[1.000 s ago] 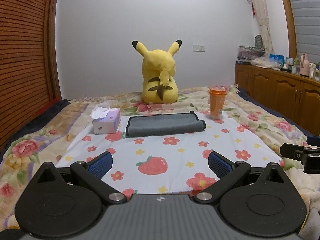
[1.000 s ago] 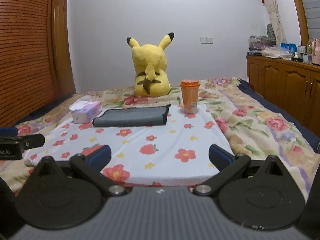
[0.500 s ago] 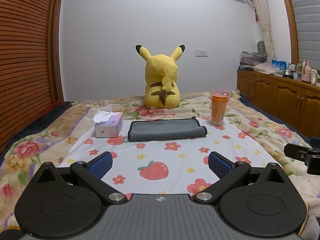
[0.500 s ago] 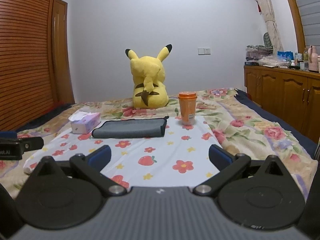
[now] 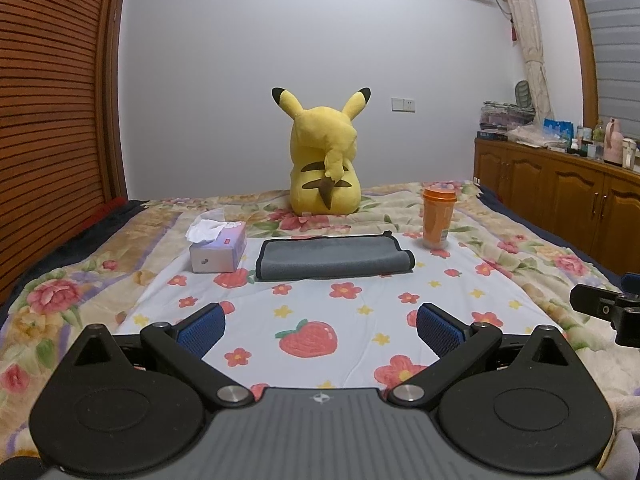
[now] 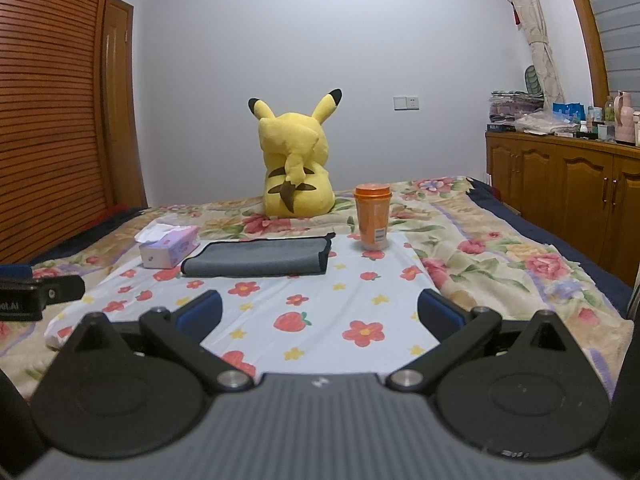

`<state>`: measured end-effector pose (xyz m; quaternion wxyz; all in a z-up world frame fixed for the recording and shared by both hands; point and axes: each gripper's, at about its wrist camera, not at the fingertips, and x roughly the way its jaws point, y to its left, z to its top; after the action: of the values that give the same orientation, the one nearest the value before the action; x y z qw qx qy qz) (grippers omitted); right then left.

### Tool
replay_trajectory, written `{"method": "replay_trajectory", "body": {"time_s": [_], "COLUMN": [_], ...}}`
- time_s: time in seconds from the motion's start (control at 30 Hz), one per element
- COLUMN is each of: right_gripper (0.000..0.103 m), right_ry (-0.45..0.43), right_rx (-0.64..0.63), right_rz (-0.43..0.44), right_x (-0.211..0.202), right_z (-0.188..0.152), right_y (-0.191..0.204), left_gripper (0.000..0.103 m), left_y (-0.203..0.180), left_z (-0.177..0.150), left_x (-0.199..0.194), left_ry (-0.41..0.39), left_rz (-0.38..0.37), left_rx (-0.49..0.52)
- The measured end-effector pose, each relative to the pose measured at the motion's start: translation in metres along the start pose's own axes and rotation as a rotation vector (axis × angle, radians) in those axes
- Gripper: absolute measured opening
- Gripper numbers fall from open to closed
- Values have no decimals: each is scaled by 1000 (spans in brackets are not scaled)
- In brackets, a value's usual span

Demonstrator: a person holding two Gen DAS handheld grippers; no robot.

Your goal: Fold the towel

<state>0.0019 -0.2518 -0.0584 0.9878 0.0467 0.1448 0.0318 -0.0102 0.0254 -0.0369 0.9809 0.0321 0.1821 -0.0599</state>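
Note:
A grey towel point(image 5: 334, 257) lies folded into a flat strip on the white flowered cloth point(image 5: 360, 312) on the bed; it also shows in the right wrist view point(image 6: 256, 259). My left gripper point(image 5: 320, 326) is open and empty, low over the near edge of the cloth, well short of the towel. My right gripper point(image 6: 318, 312) is open and empty, also near the front edge. Each gripper shows at the edge of the other's view: the right one point(image 5: 604, 308) and the left one point(image 6: 36, 294).
A tissue box point(image 5: 218, 250) stands left of the towel. An orange cup point(image 5: 438, 216) stands to its right. A yellow Pikachu plush point(image 5: 324, 176) sits behind it. A wooden wardrobe point(image 5: 52, 120) lines the left, wooden cabinets point(image 5: 560, 196) the right.
Both grippers have tilted up and drawn back slightly, so the towel and the other things sit lower and smaller in the views. The towel has not moved. Both stay open.

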Motion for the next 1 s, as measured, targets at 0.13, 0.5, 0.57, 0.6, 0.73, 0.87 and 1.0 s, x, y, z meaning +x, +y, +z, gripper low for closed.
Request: {"method": "replay_trajectory", "body": {"time_s": [0.13, 0.5, 0.57, 0.6, 0.73, 0.87, 1.0], "right_gripper": [103, 103, 103, 103, 103, 103, 103], "right_ry": [0, 1, 1, 1, 1, 1, 1], "right_rx": [0, 1, 0, 0, -1, -1, 0], "right_rz": [-1, -1, -1, -1, 0, 0, -2], "right_x": [0, 0, 0, 0, 0, 0, -1], "right_z": [0, 0, 0, 0, 0, 0, 0], "right_y": [-1, -5, -4, -5, -4, -4, -6], "left_gripper": [103, 103, 103, 103, 103, 103, 103], "left_y": [0, 0, 0, 0, 0, 0, 1], "left_z": [0, -1, -1, -1, -1, -1, -1], "left_x": [0, 0, 0, 0, 0, 0, 0], "left_ry": [0, 1, 0, -1, -1, -1, 0], "left_rz": [-1, 1, 1, 2, 3, 3, 4], "left_rx": [0, 4, 6, 6, 7, 8, 5]}}
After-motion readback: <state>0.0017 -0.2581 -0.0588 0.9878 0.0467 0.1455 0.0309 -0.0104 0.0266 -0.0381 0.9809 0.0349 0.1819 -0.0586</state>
